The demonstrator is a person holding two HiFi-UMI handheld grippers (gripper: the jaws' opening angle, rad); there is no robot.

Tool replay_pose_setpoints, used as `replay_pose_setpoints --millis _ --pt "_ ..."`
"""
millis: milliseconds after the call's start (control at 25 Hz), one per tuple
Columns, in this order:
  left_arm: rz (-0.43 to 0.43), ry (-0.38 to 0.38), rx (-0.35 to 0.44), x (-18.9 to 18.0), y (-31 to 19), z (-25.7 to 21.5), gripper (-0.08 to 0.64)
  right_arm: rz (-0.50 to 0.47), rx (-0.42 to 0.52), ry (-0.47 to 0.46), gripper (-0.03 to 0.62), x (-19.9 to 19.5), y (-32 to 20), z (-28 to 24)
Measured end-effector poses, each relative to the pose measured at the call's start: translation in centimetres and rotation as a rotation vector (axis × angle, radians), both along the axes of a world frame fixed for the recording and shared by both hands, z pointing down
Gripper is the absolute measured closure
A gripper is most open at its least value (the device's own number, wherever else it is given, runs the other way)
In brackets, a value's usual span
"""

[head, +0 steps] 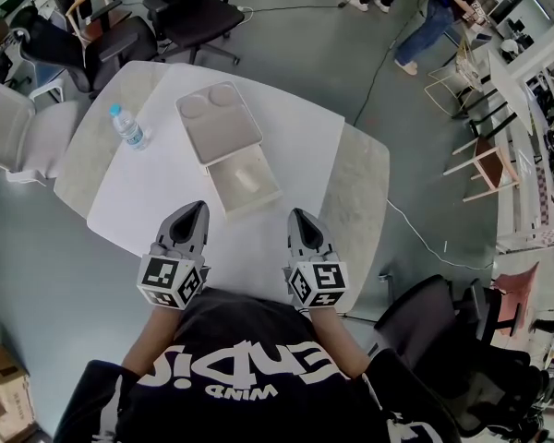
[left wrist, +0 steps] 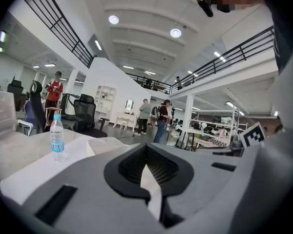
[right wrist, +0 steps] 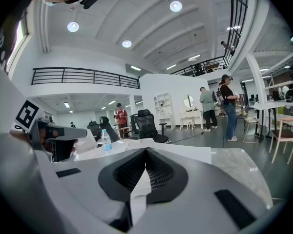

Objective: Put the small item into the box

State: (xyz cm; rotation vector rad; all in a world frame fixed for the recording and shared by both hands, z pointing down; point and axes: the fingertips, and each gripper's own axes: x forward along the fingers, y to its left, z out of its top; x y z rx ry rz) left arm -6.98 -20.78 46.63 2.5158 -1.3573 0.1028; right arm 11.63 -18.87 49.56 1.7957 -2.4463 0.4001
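Observation:
An open cream box (head: 262, 197) stands in the middle of the white-covered table (head: 166, 201), and its lid (head: 219, 118) lies flat behind it. A small pale item (head: 247, 179) rests inside the box. My left gripper (head: 199, 209) and right gripper (head: 298, 216) hover side by side at the near table edge, short of the box and pointing toward it. In the left gripper view, the left gripper (left wrist: 146, 149) has its jaws together with nothing between them. The right gripper view shows the right gripper (right wrist: 145, 152) the same way, and the left gripper's marker cube (right wrist: 27, 115) shows at its left.
A water bottle (head: 127, 127) stands at the table's left, also seen as the bottle (left wrist: 56, 136) and the bottle (right wrist: 106, 140). Office chairs (head: 189, 7) ring the far side. A black chair (head: 425, 330) sits at my right. People (head: 434, 17) stand far off.

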Motion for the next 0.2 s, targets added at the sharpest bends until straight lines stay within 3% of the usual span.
replay_pose_setpoints --millis 200 --pt "-0.003 0.007 -0.005 -0.39 0.11 0.13 0.552 0.001 -0.004 0.004 0.569 -0.26 0.15 0.27"
